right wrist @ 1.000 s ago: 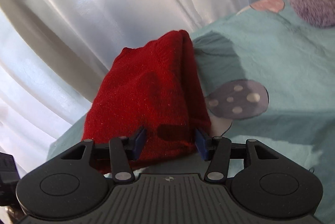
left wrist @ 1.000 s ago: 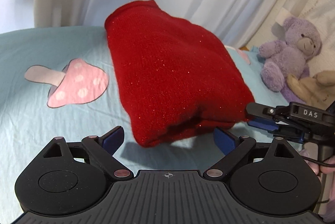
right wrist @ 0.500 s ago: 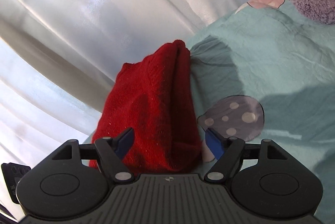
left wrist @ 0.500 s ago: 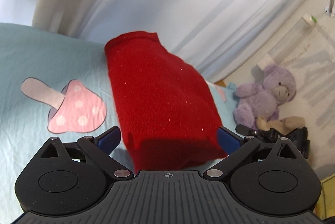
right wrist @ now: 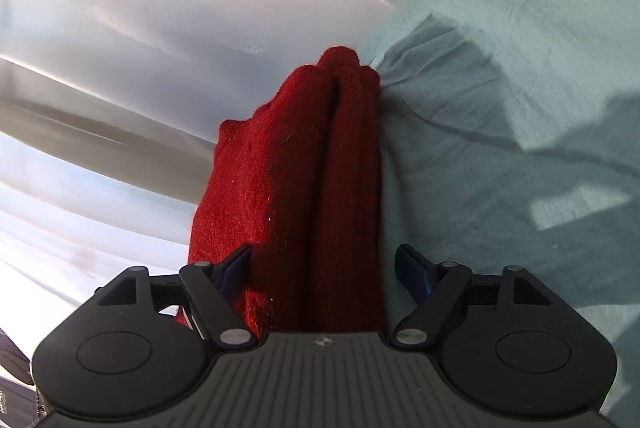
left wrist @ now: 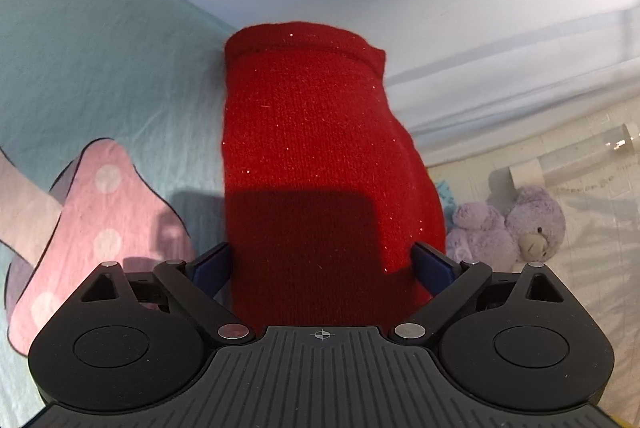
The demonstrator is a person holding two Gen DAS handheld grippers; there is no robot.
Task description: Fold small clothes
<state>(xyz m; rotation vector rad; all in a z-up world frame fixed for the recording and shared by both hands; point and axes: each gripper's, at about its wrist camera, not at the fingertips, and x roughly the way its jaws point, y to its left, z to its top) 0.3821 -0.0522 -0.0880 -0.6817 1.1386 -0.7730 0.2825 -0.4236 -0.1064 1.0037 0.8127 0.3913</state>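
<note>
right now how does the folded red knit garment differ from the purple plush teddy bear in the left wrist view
The folded red knit garment fills the middle of the view, reaching back between the left gripper's fingers; the purple plush teddy bear looks small at the right edge. The garment lies on the teal sheet; the bear sits off it, against a pale quilted surface. The garment is flat and rectangular, the bear rounded. Both are soft fabric.

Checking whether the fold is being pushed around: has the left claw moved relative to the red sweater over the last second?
Yes. The left claw has closed in on the red sweater, which now sits between its fingers.
</note>
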